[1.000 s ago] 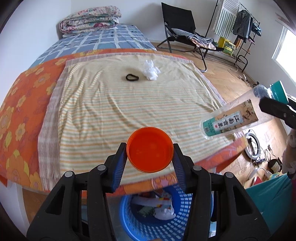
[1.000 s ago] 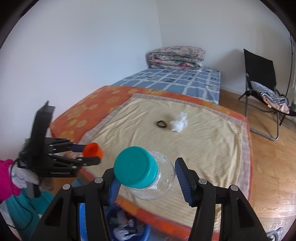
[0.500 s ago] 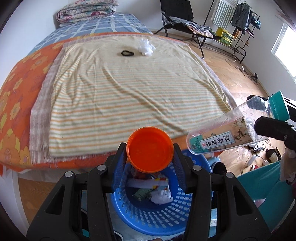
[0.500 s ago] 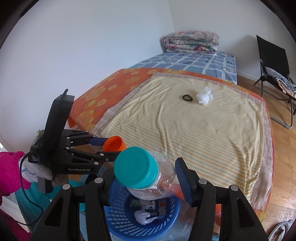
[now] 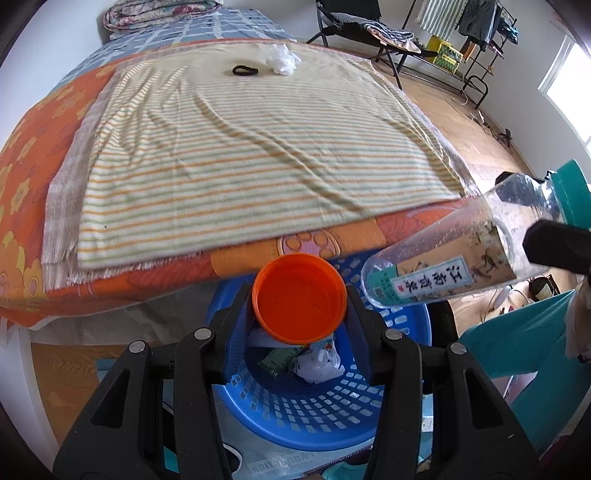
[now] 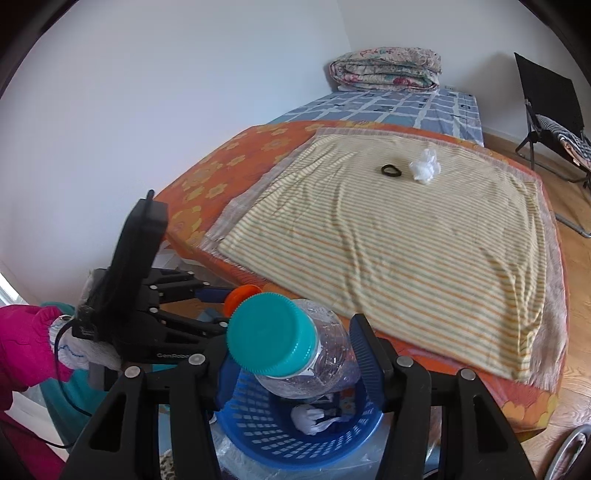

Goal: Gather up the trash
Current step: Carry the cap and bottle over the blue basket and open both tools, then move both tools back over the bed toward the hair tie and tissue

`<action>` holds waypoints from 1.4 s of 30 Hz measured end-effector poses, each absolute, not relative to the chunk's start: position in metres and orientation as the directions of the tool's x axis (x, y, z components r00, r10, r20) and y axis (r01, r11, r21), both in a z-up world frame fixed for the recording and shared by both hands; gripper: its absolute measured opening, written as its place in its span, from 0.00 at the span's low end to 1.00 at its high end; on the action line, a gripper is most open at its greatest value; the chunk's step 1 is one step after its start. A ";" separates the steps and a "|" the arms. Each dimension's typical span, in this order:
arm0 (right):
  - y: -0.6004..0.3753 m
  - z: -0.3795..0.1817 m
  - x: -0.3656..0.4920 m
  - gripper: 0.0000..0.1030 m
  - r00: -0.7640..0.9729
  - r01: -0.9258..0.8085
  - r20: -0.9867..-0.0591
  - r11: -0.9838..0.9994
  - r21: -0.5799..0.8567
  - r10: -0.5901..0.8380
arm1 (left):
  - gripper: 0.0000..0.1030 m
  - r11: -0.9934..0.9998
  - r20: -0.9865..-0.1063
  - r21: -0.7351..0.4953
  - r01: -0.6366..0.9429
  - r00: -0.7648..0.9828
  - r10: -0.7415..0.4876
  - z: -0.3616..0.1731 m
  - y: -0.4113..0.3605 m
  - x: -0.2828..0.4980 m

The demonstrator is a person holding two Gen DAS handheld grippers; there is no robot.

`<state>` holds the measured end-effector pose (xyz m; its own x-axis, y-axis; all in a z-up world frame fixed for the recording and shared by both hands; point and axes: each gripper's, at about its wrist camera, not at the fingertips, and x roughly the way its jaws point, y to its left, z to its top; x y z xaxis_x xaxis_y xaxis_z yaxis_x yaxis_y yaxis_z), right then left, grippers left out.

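My left gripper [image 5: 300, 308] is shut on an orange cup [image 5: 299, 298], its open mouth facing the camera, right above a blue basket [image 5: 317, 417] on the floor by the bed's foot. My right gripper [image 6: 295, 354] is shut on a clear plastic bottle [image 6: 314, 365] with a teal cap [image 6: 271, 332], held over the same blue basket [image 6: 266, 432]. In the left wrist view the bottle [image 5: 443, 269] slants down toward the basket from the right. A crumpled white tissue [image 6: 424, 168] and a black hair tie [image 6: 390, 170] lie far up the striped sheet [image 6: 388, 251].
The basket holds crumpled paper [image 5: 319, 363] and wrappers. A folded quilt [image 6: 386, 68] lies at the bed's head. A black folding chair [image 6: 550, 107] and a clothes rack [image 5: 476, 33] stand on the wood floor to the right. A pink sleeve [image 6: 22, 347] shows at the left.
Both grippers have come down and back from over the bed to above the blue basket, each still holding its item. The basket now fills the lower part of both views.
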<state>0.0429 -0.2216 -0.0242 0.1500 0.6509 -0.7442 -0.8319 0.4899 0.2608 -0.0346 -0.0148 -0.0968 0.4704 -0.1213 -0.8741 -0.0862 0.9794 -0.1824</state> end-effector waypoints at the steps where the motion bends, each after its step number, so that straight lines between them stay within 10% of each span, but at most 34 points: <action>1: -0.221 -0.027 0.040 0.56 0.142 -0.833 -0.747 0.486 0.264 0.649 | 0.48 0.980 -0.877 -0.182 -0.086 0.464 -0.122 -0.099 -0.016 -0.036; 42: -0.211 -0.101 0.016 0.70 0.091 -0.823 -0.879 0.533 0.199 0.468 | 0.60 0.982 -0.926 -0.149 -0.117 0.365 -0.097 -0.141 -0.019 -0.039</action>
<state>0.0159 -0.2108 -0.1010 0.0911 0.4681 -0.8790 -0.8226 0.5329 0.1985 -0.0391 -0.0186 -0.1415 0.3648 -0.0971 -0.9260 -0.1172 0.9818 -0.1491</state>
